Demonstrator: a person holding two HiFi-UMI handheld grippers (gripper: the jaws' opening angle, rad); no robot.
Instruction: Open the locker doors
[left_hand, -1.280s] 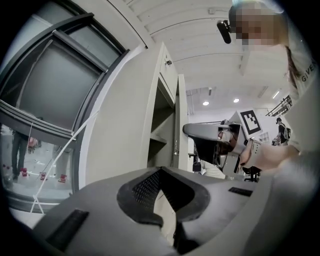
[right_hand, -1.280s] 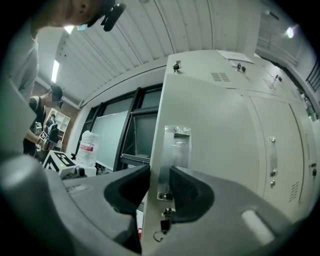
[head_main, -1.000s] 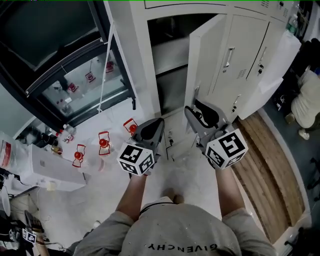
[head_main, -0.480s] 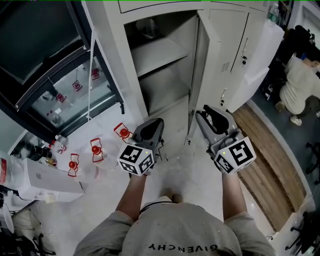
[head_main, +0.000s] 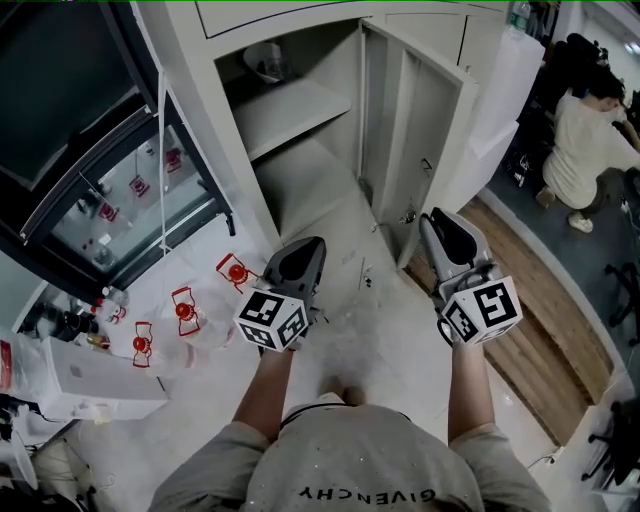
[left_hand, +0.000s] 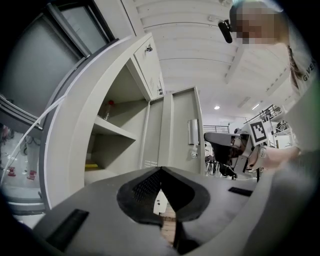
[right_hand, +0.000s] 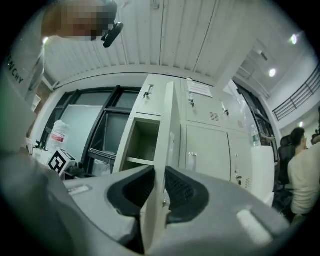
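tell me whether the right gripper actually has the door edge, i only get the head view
observer: yes. In the right gripper view the edge of the open locker door stands between the jaws of the right gripper, which have just been closing and look pressed on both its faces.
operator: and the left gripper, anything in it
observer: no. In the left gripper view the left gripper is shut, tips meeting, with nothing between them.
operator: anything low inside the locker
observer: a flat yellow thing lies on the floor of the lower compartment.
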